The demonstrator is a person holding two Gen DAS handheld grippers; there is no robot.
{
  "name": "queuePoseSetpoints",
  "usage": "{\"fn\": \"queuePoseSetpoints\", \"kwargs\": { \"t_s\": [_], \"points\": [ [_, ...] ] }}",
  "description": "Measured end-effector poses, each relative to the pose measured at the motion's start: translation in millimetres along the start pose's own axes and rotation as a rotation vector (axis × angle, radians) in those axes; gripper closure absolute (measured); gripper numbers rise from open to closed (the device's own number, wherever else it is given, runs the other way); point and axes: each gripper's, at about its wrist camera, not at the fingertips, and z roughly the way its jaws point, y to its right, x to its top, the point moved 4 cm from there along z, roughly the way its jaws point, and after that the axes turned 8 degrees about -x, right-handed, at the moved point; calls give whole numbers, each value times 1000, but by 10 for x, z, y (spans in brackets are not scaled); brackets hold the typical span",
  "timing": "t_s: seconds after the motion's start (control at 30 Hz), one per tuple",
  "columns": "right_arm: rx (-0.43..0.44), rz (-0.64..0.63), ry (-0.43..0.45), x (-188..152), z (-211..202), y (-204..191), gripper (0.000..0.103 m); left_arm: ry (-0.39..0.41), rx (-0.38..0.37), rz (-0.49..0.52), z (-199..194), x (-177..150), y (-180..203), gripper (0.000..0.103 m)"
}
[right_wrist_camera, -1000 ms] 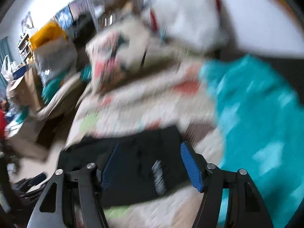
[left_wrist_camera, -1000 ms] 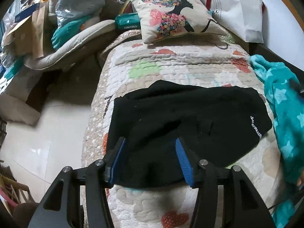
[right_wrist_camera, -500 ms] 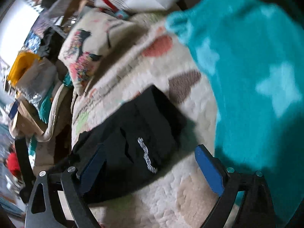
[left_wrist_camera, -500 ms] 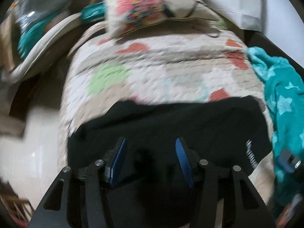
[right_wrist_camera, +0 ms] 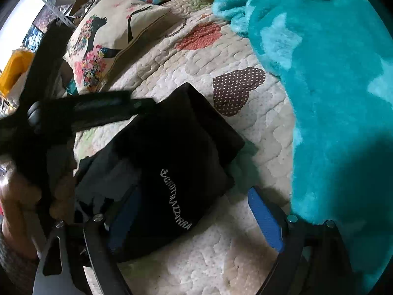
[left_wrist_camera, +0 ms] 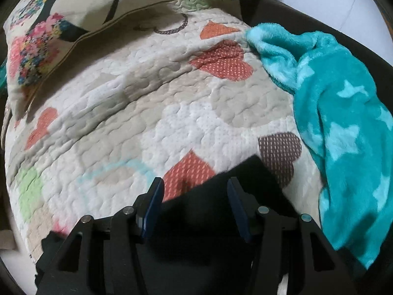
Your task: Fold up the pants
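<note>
One black pants point(right_wrist_camera: 176, 147); one floral pillow point(left_wrist_camera: 61, 29); one teal blanket point(left_wrist_camera: 343, 123); one quilt point(left_wrist_camera: 147, 113).

Dim, soft indoor light; pants point(left_wrist_camera: 208, 233) read as near-featureless black (shadowed folds lost), blanket point(right_wrist_camera: 331, 98) darkens low right, fisheye bends the edges, slight blur on the quilt point(left_wrist_camera: 122, 123)
</note>
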Motion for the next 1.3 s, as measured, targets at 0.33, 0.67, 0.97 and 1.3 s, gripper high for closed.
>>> {"fn": "queuePoseSetpoints", "kwargs": {
  "t_s": [0.33, 0.67, 0.97, 1.3],
  "points": [
    [11, -8, 47, 67, 119, -86, 11, -26, -122, -76, 257, 229, -16, 51],
    [-4, 23, 93, 157, 236, -59, 12, -137, -134, 130, 496, 200, 406, 49],
    [7, 47, 66, 247, 237, 16, 67, -116, -117, 234, 228, 152, 546, 89],
    [-24, -140, 182, 264, -117, -336, 74, -3, -142, 177, -439, 136, 351, 89]
  ]
}}
